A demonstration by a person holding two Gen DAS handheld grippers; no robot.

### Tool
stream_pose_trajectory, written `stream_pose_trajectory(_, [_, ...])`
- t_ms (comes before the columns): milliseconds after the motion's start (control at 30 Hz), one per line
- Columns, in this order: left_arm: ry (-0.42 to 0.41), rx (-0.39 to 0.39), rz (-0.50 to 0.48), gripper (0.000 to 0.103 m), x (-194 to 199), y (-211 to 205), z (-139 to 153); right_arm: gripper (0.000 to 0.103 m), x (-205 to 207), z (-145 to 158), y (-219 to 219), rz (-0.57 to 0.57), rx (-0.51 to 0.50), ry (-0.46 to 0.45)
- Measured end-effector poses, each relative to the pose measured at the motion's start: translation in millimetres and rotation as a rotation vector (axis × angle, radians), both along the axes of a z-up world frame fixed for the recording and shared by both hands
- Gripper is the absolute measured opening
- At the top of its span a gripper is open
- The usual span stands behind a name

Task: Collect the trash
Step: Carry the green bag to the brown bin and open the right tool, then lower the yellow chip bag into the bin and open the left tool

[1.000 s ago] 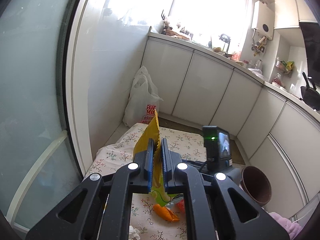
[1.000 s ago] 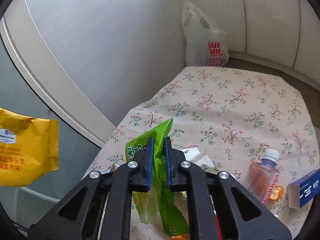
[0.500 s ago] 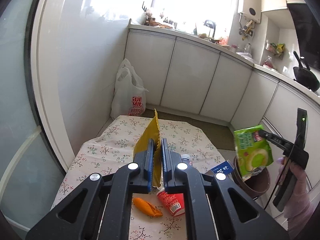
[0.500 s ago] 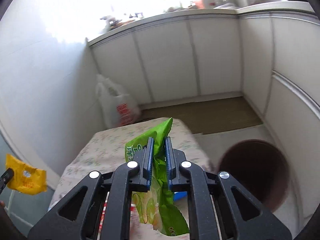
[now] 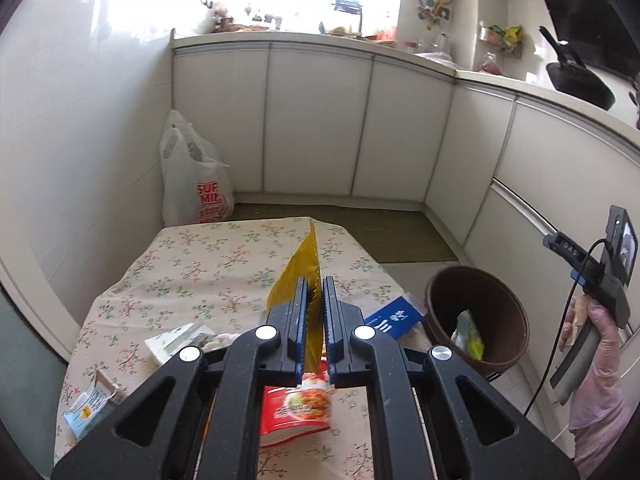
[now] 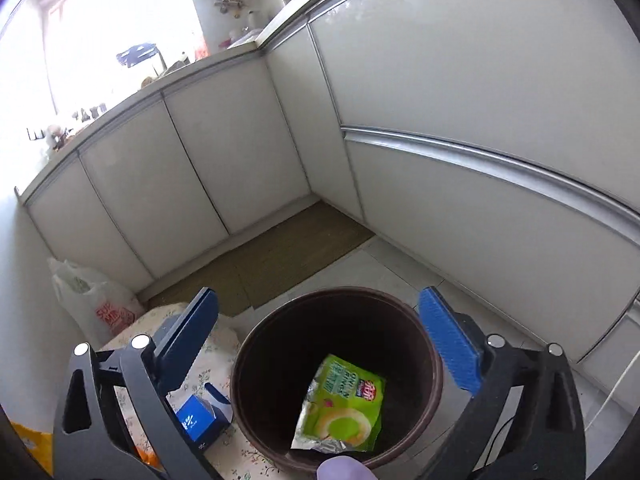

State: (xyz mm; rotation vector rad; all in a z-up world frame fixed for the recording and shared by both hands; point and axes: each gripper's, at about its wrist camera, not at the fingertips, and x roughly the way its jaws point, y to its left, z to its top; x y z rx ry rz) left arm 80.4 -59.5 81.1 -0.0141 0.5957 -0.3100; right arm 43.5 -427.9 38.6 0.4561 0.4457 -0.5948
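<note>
My left gripper (image 5: 315, 300) is shut on a yellow snack bag (image 5: 301, 264) and holds it above the floral-cloth table (image 5: 208, 256). A brown trash bin (image 5: 478, 316) stands on the floor at the table's right edge. My right gripper (image 6: 318, 344) is open and empty, right above the bin (image 6: 336, 384). A green snack packet (image 6: 342, 410) lies inside the bin; it also shows in the left wrist view (image 5: 468, 334). A red cup-noodle container (image 5: 298, 410), a blue box (image 5: 394, 318) and a small carton (image 5: 90, 408) lie on the table.
White kitchen cabinets (image 5: 316, 120) ring the room. A white plastic shopping bag (image 5: 192, 184) stands on the floor beyond the table's far left corner. A brown mat (image 6: 264, 264) lies on the floor past the bin. The blue box (image 6: 200, 420) sits beside the bin.
My right gripper swung over the bin, opened and let go of the green packet, which now lies in the bin. My left gripper kept hold of the yellow bag.
</note>
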Motion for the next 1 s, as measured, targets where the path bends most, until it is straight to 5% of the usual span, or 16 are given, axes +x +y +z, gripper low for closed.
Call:
stream_pose_trajectory(133, [0.02, -0.056, -0.104, 0.008, 15, -63, 7, 0.096, -29, 7, -32, -0.059, -0.001, 0.012])
stream_pose_trajectory(367, [0.107, -0.132, -0.243, 0.008, 47, -168, 9, 0.096, -68, -3, -90, -0.126, 0.139, 0.039])
stream_pose_trajectory(667, [0.26, -0.1, -0.324, 0.01, 84, -257, -32, 0.096, -90, -19, -114, -0.158, 0.286, 0.05])
stream_pose_trajectory(800, [0.269, -0.083, -0.289, 0.063, 86, -266, -40, 0.096, -83, -20, -113, -0.138, 0.309, 0.054])
stream_pose_trajectory(1000, [0.232, -0.036, -0.263, 0.074, 76, -253, -39, 0.096, -60, -14, -114, -0.117, 0.316, 0.063])
